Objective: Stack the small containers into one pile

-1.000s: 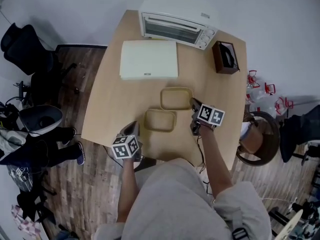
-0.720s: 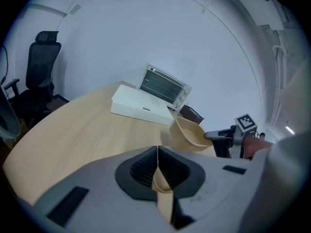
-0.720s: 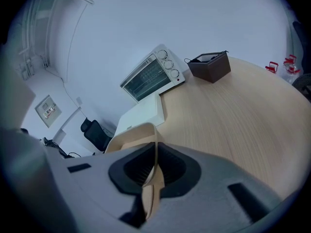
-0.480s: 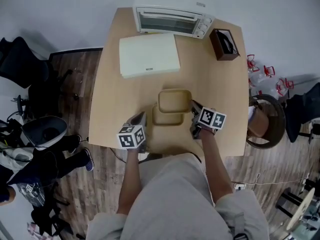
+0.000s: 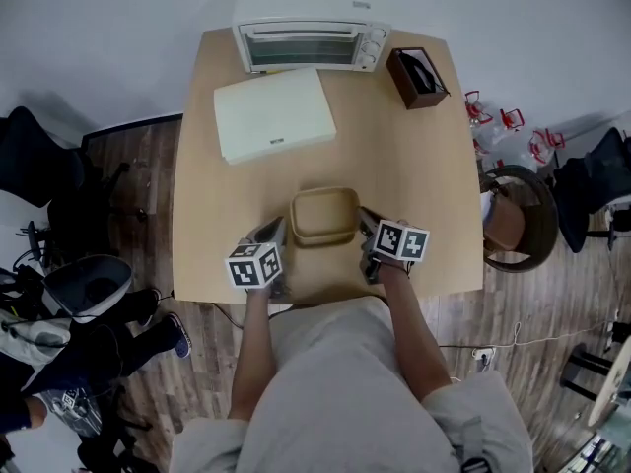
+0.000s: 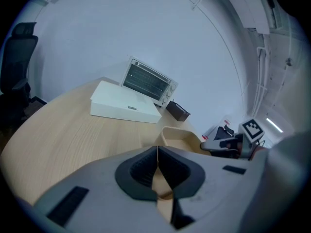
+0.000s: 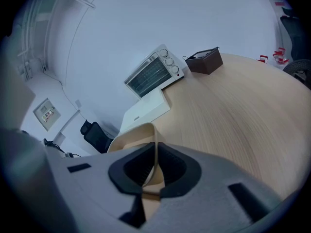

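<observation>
Beige container [image 5: 322, 215], near tabletop's [image 5: 414, 166] front edge, stacking seemingly done: right gripper [image 5: 365, 225] clamps its wall, left gripper [image 5: 273, 230] closed, empty; next, release.

Beige containers [image 5: 322, 215] – tan wood-grain table [image 5: 424, 166], wht toaster oven [image 5: 306, 37], brn box [image 5: 416, 77].

In the head view the left forearm [image 5: 251, 348] and right forearm [image 5: 410, 331] reach up from 6 o'clock toward 12. The left gripper [image 5: 271, 232] tilts downward and aims toward 1 o'clock, its jaws pressed together with nothing between them. The right gripper [image 5: 364, 219] tilts downward toward 10 o'clock, its jaws clamped on the thin side wall of the container [image 5: 322, 227].
</observation>
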`<state>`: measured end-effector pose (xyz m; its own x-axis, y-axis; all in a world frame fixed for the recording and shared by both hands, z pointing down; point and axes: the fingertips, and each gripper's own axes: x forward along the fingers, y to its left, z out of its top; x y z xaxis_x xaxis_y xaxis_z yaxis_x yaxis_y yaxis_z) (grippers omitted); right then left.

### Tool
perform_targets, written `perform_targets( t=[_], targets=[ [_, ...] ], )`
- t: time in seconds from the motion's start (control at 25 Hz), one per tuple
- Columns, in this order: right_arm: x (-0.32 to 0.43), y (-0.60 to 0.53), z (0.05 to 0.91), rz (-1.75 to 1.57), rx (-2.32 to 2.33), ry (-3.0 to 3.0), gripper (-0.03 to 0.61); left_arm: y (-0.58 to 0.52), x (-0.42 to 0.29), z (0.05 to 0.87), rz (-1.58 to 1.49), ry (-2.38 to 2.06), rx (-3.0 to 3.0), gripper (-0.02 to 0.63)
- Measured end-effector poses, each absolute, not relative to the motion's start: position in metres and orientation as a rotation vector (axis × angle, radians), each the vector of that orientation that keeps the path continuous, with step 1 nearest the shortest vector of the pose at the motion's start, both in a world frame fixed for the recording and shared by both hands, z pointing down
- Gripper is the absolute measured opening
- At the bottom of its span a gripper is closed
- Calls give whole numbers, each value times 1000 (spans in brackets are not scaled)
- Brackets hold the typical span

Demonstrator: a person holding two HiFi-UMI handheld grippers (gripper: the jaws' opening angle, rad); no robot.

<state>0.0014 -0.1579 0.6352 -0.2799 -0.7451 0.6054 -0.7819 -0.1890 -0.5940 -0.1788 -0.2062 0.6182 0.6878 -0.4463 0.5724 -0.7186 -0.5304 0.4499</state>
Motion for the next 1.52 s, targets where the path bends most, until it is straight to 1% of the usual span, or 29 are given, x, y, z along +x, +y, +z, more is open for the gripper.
perform_targets(
  t=[0.48,1.16,1.52],
  targets=[
    [-12,-139,652,1521,1830,-1934,32,-195,-172,634,609,-789,2213,6],
    [-13,-127,660,1538,1792,-1900,34,-179,-172,647,631,-732,2195,6],
    [-13,-124,665,1504,1818,-1881,52,-178,-176,649,599,-738,2184,6]
  ],
)
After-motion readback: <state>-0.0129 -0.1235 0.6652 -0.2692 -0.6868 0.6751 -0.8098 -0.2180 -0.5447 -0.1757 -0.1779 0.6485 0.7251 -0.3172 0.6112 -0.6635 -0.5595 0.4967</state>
